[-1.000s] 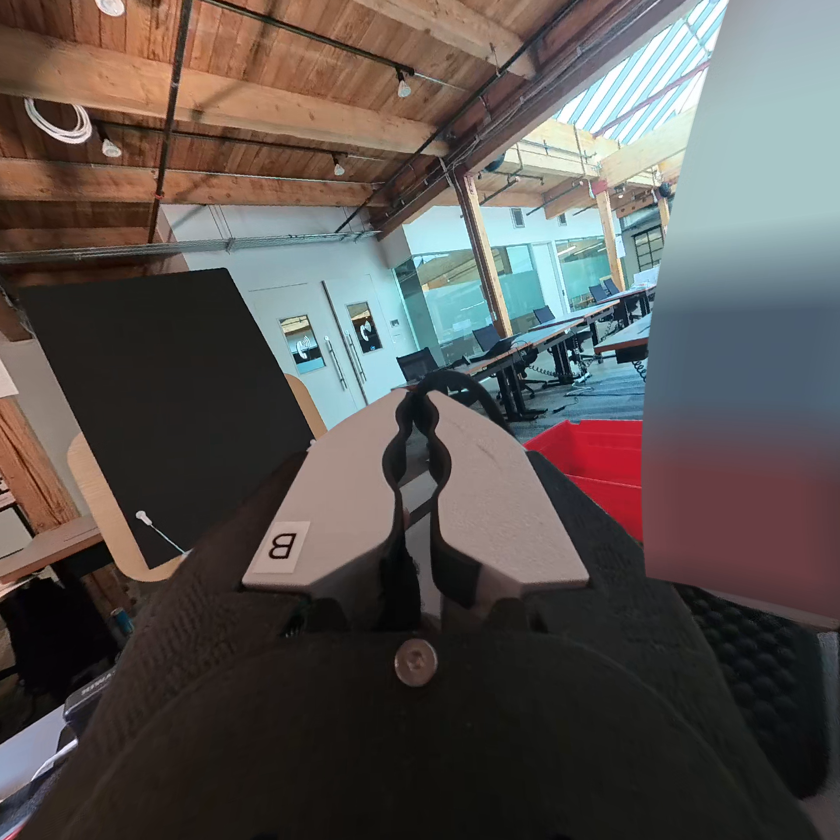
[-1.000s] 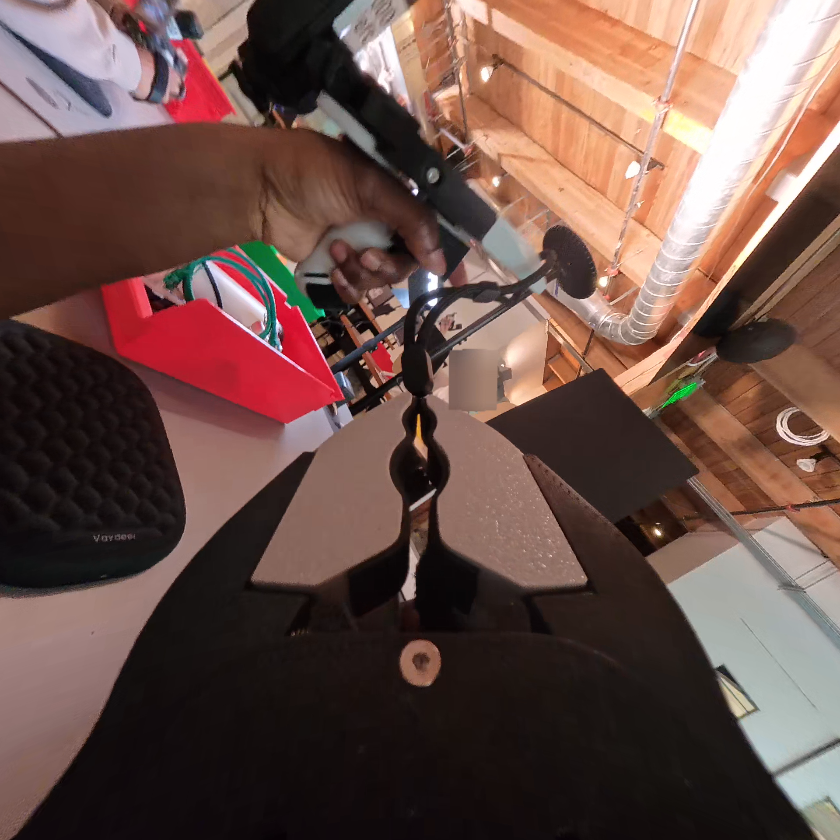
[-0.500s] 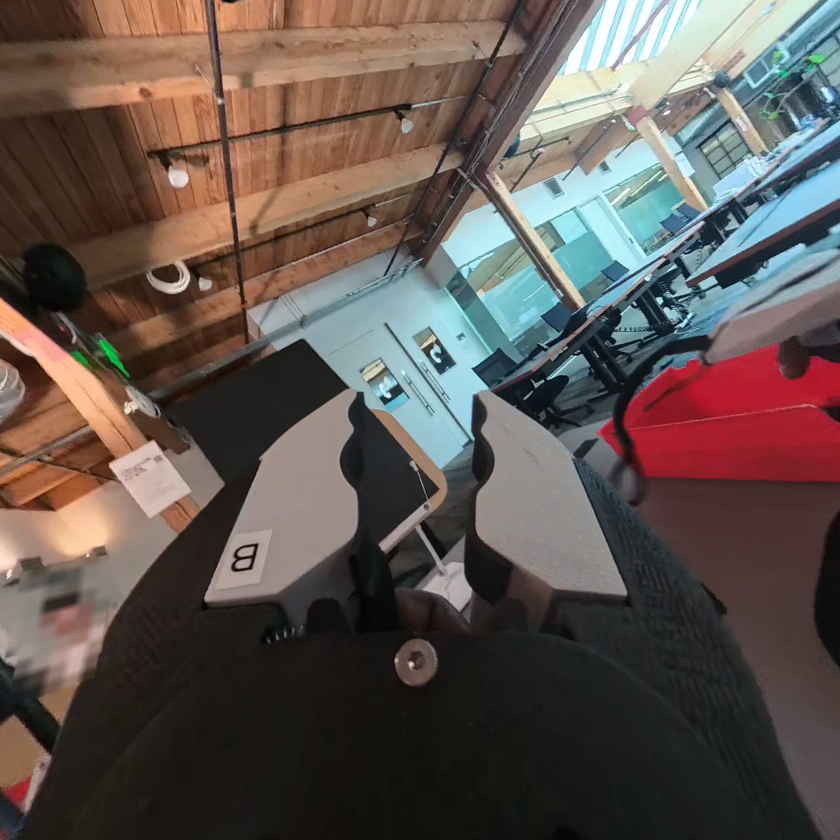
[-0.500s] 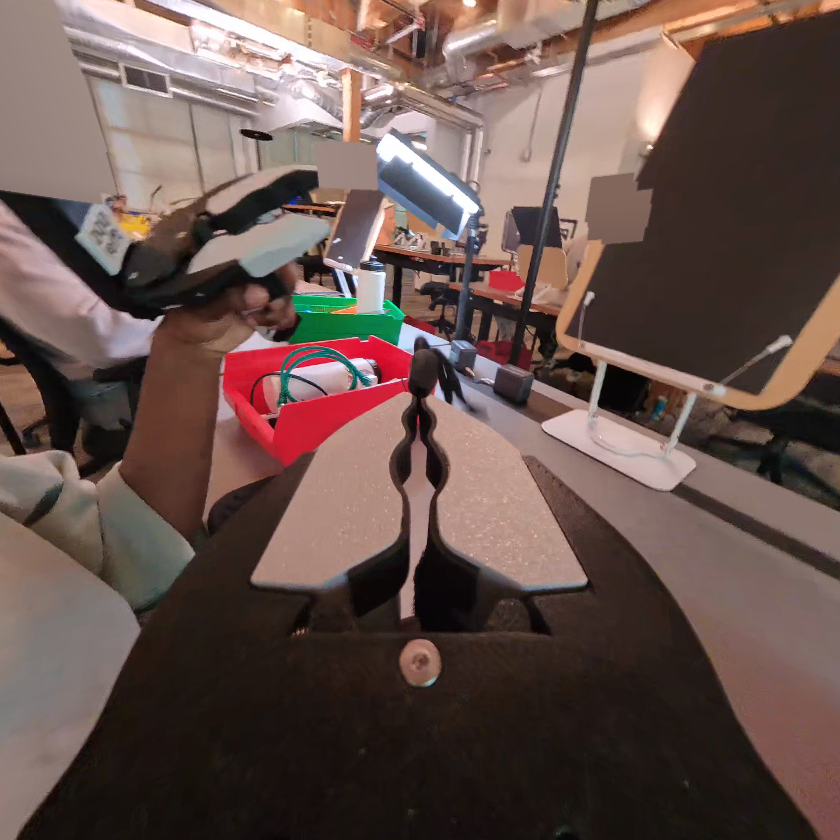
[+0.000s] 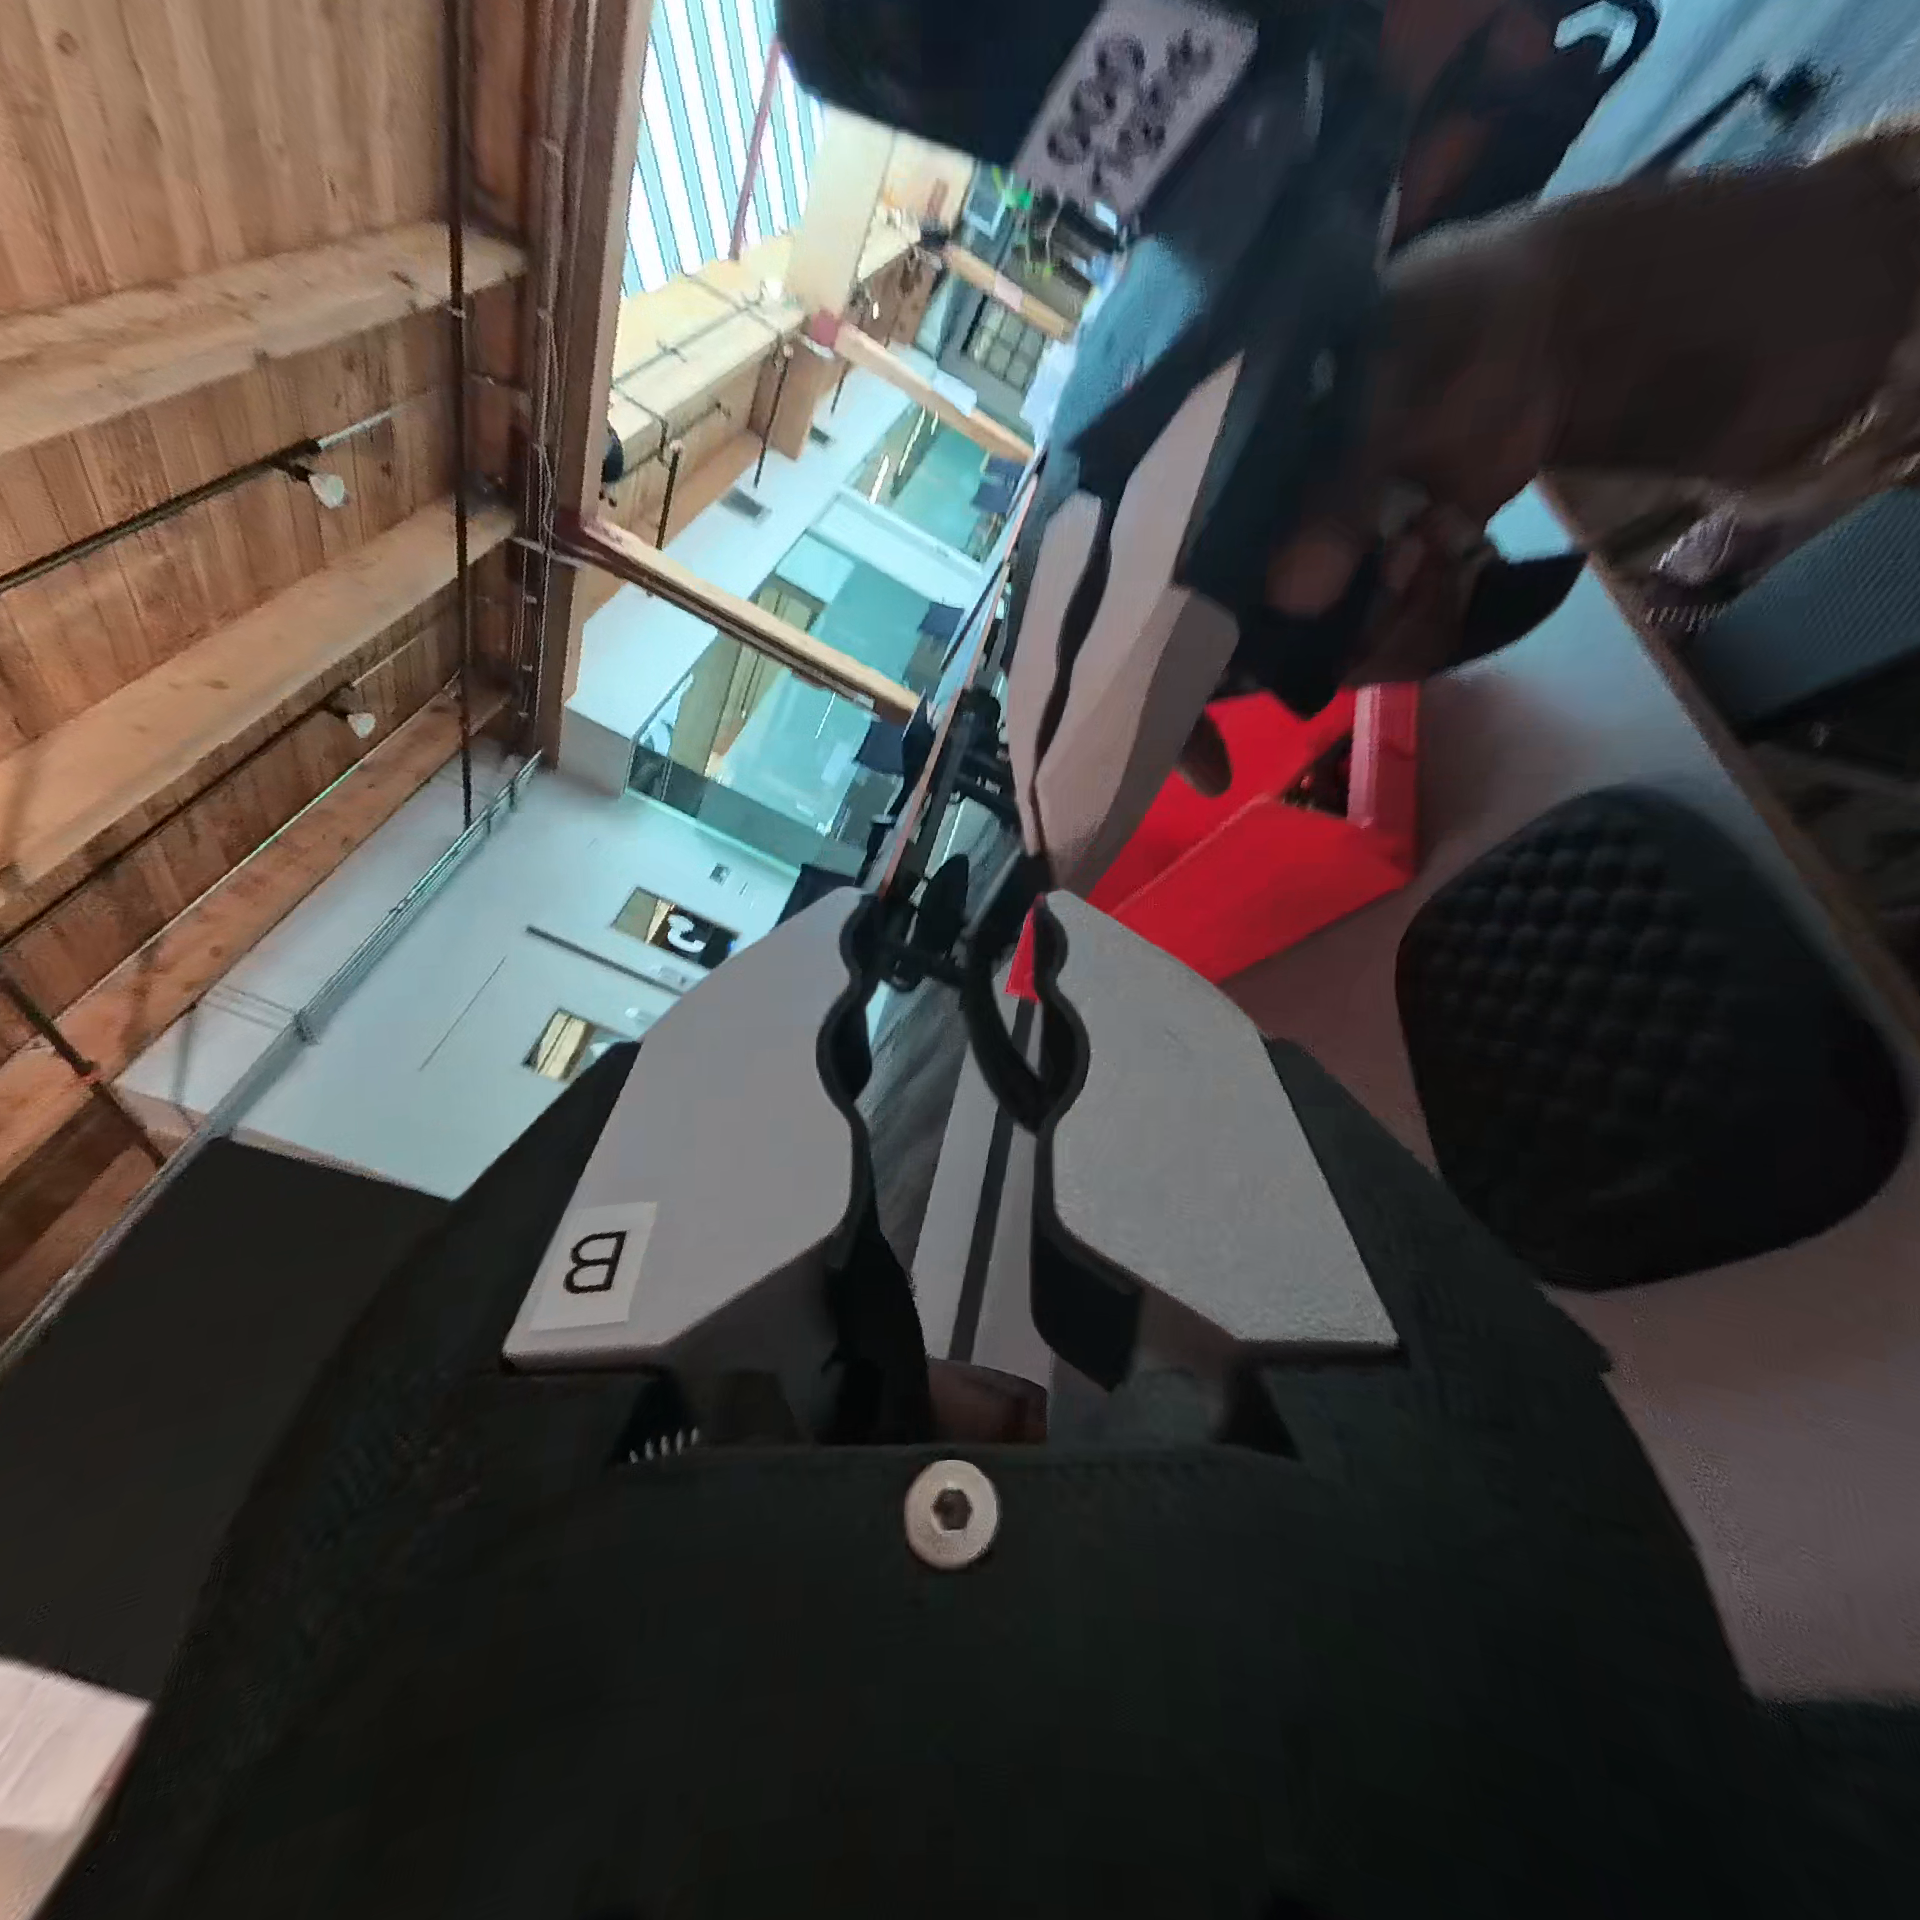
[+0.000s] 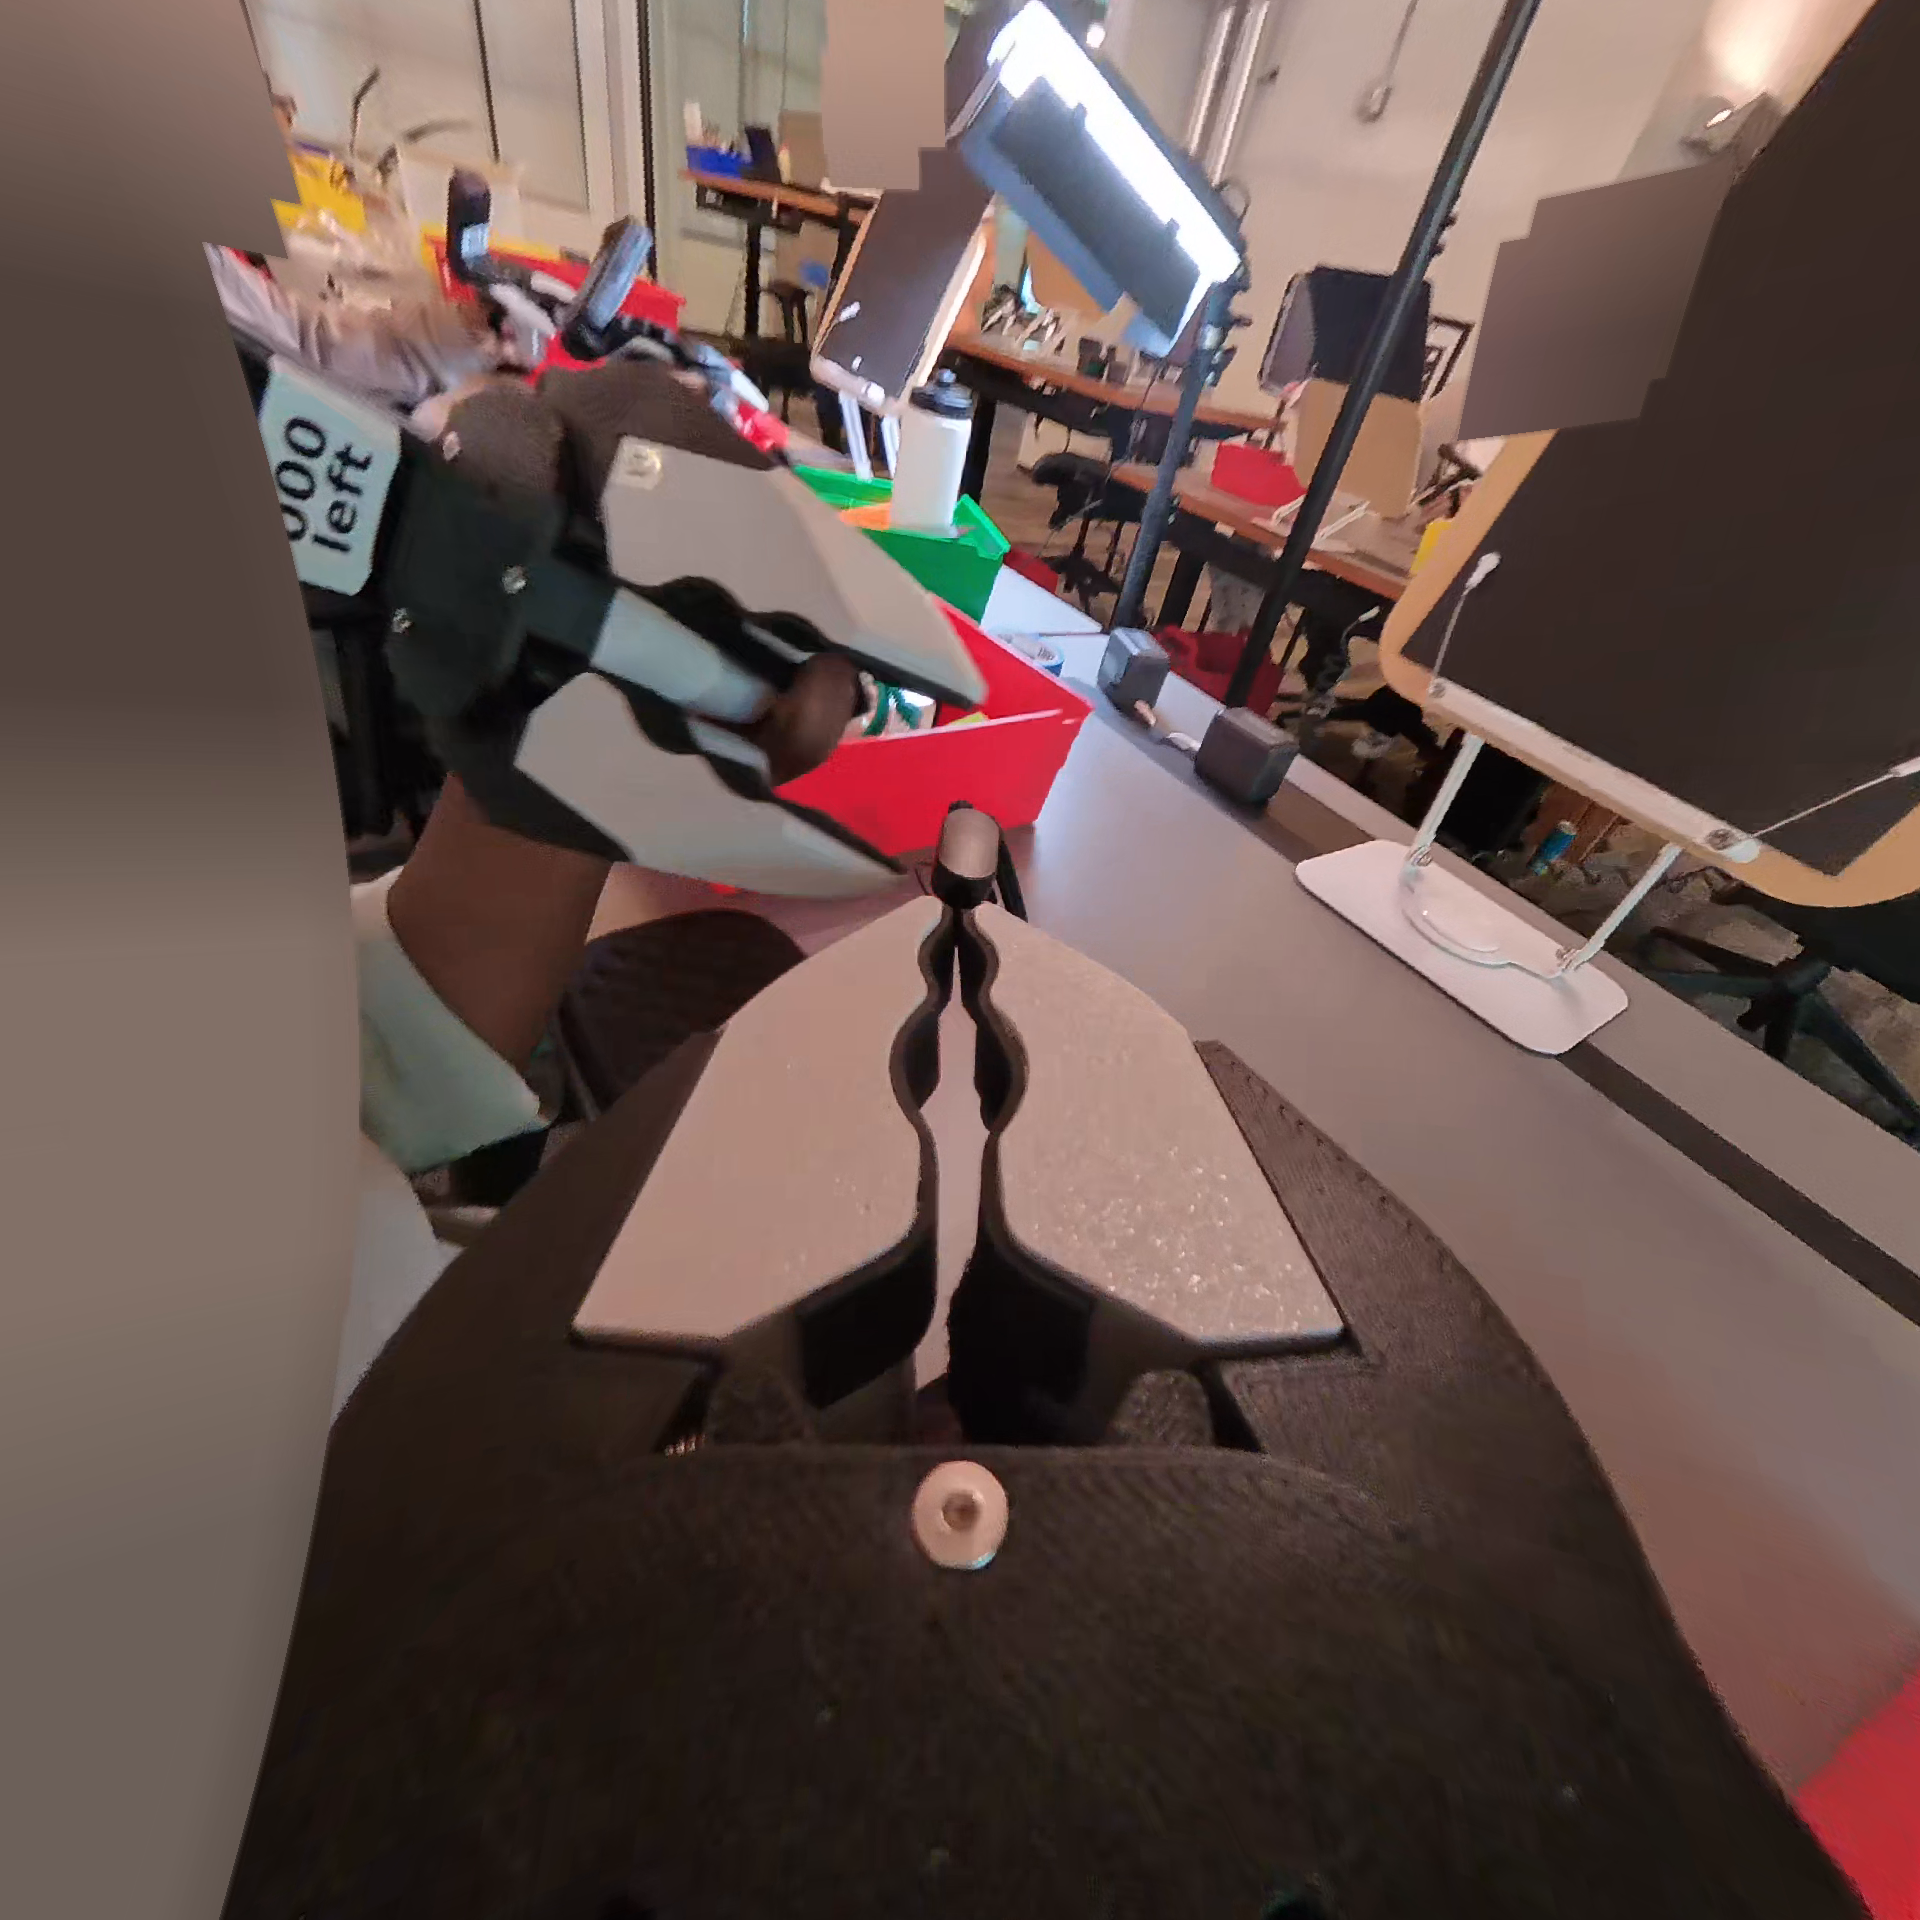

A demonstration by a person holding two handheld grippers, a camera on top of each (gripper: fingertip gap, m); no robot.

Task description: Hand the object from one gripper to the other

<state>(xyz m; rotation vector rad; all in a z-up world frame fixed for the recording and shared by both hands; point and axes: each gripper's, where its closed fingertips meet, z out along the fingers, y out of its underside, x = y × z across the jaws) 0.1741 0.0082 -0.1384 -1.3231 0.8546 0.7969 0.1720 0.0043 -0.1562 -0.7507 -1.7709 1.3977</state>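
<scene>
Now black cable [image 6: 966,862] pinched between right claw [image 6: 961,920] tips.

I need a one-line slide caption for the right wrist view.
Right hand-held gripper shut on a black cable, left hand-held gripper open beside it.

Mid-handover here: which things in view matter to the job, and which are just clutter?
In the job:
right gripper, shut on the black cable
left gripper, open, close to the cable

Just lying about:
red bin
green bin
white bottle
black quilted pad
tablet stand
</scene>
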